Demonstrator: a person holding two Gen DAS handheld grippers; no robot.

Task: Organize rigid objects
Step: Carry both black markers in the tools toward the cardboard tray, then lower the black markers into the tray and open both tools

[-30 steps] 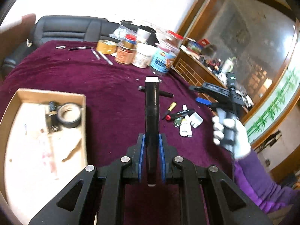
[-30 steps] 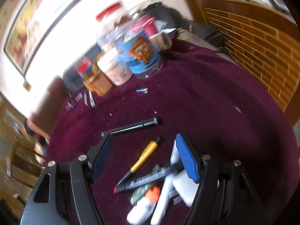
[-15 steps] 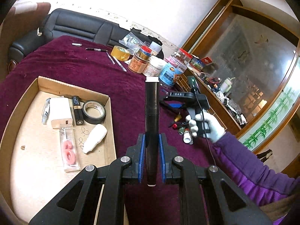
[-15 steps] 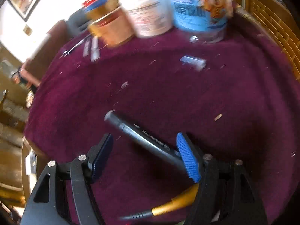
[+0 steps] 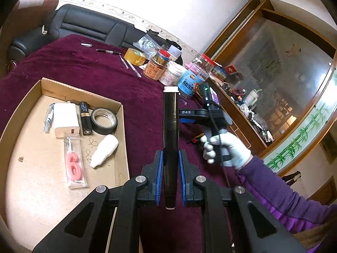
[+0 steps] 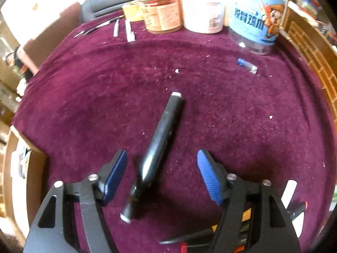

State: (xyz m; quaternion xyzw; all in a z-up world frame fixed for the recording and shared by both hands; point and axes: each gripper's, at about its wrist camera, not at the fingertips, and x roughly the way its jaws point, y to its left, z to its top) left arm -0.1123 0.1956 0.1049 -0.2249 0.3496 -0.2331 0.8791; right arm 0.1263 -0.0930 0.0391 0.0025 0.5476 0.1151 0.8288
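Note:
My left gripper (image 5: pixel 170 168) is shut on a long black tube with a white cap (image 5: pixel 171 126), held above the purple tablecloth just right of a cardboard box (image 5: pixel 122 126). The box holds a white charger (image 5: pixel 64 119), a lipstick (image 5: pixel 85 118), black tape (image 5: pixel 103 121), a pen and a white tube. My right gripper (image 6: pixel 163 169) is open, its jaws either side of a black pen (image 6: pixel 159 139) lying on the cloth. It also shows in the left wrist view (image 5: pixel 207 116), held by a white-gloved hand.
Jars and tubs (image 5: pixel 171 74) and a yellow tape roll (image 5: pixel 134 56) stand at the table's far side. A small blue-capped vial (image 6: pixel 246 65) lies on the cloth. More pens and tubes (image 6: pixel 292 202) lie under the right gripper. A wooden ledge runs along the right.
My left gripper has drawn back towards the box with the black tube. My right gripper has moved over the black pen, which now lies between its open jaws.

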